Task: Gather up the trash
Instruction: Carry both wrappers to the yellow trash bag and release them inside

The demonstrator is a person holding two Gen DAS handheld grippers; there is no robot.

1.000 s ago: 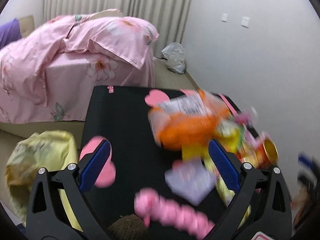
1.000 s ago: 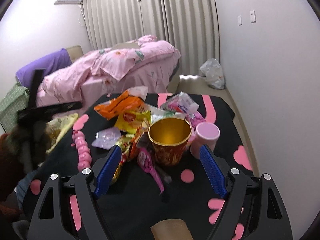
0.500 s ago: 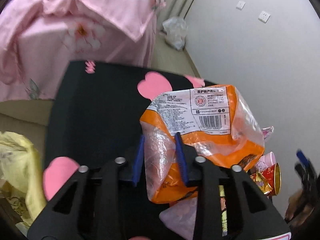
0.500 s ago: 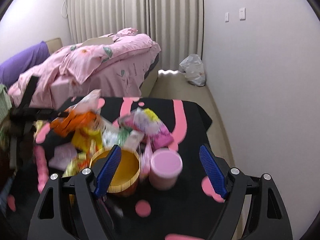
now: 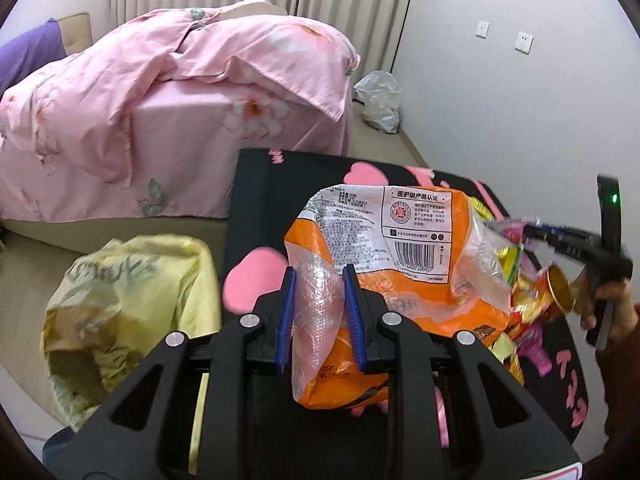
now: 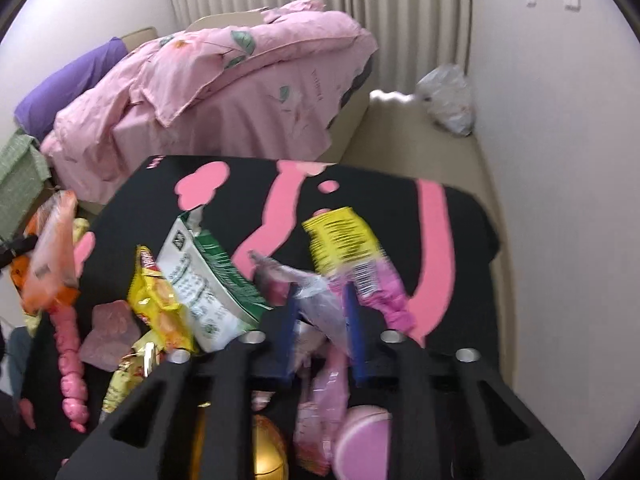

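Trash lay heaped on the black mat (image 6: 460,248) with pink shapes, and most of it was not yet collected. The left gripper (image 5: 320,312) had its jaws drawn in on the clear edge of an orange bag (image 5: 400,280), the blue pads pressing the plastic between them; those jaws had just been closing further. The bag hung lifted above the mat, its long axis running roughly from the gripper up and away toward the bed (image 5: 160,112), printed label and barcode facing the camera, clear flap drooping below the pads.

The right gripper (image 6: 322,320) had just closed to a narrow gap, and a crinkled clear-and-pink wrapper (image 6: 324,300) sat pinched between its pads. The yellow-and-pink packet (image 6: 352,252) just beyond pointed up and left, away from the jaws; blur left it unclear whether it belonged to the same wrapper.

Left on the mat were a green-and-white pouch (image 6: 208,280), a yellow snack bag (image 6: 160,300), a pink bead string (image 6: 70,360), a gold cup (image 5: 560,292), a pink cup (image 6: 364,440) and smaller wrappers.

A yellow bag (image 5: 120,312) sat open on the floor just beside the mat's left edge, probably the bin for all this. Judging from that, the work was in its early part: two pieces gripped, none seen dropped in, the pile nearly whole.
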